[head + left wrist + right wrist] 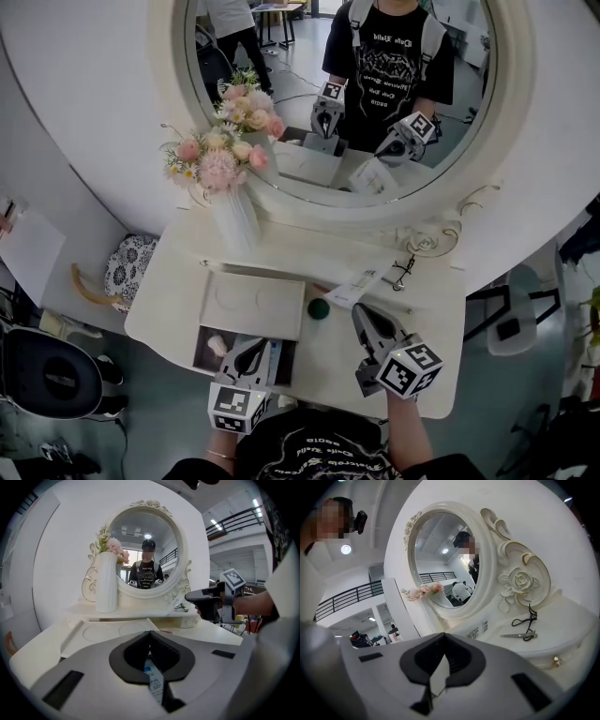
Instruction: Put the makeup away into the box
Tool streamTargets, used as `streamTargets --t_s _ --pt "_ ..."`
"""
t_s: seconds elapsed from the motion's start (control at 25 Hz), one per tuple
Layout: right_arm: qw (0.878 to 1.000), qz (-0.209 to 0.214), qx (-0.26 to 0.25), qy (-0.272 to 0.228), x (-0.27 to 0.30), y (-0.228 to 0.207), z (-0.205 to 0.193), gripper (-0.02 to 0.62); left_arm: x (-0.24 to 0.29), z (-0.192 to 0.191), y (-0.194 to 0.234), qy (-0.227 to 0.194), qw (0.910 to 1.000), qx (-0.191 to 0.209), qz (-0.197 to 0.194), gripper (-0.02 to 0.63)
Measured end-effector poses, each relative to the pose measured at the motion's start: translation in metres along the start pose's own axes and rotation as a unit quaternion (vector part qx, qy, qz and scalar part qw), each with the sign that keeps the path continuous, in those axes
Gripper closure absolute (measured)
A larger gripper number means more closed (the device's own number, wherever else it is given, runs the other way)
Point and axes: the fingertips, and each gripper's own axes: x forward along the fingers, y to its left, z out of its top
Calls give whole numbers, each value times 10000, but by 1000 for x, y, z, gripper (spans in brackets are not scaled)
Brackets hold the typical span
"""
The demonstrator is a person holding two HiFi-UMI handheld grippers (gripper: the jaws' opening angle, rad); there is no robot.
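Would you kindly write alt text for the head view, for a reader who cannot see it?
From above: at a white vanity table with a round mirror, the left hand-held gripper hangs over an open box while the right hand-held gripper pinches a white packet. A vase of pink flowers stands at the mirror's lower left.

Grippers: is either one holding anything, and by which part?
Right gripper is shut on the near end of a white printed packet; left gripper is shut on a small printed sachet, pinched by one edge.
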Motion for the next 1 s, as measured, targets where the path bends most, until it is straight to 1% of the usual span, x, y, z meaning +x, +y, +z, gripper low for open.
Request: streamTargets --t_s 0.28,0.44,0.68,1.0 --pt "9993 380 -30 48 1 21 -3 588 -5 0 2 -51 9999 -15 94 591" --pt "9981 570 -87 217 0 33 -11 588 -12 -5 0 -18 9999 -69 156 591" --pt "9961 827 -148 253 5 53 -12 588 -24 -3 8 -125 9994 -97 322 591" --pt "9906 1275 -214 448 8 83 -24 588 -40 -7 16 -189 9982 -181 543 591"
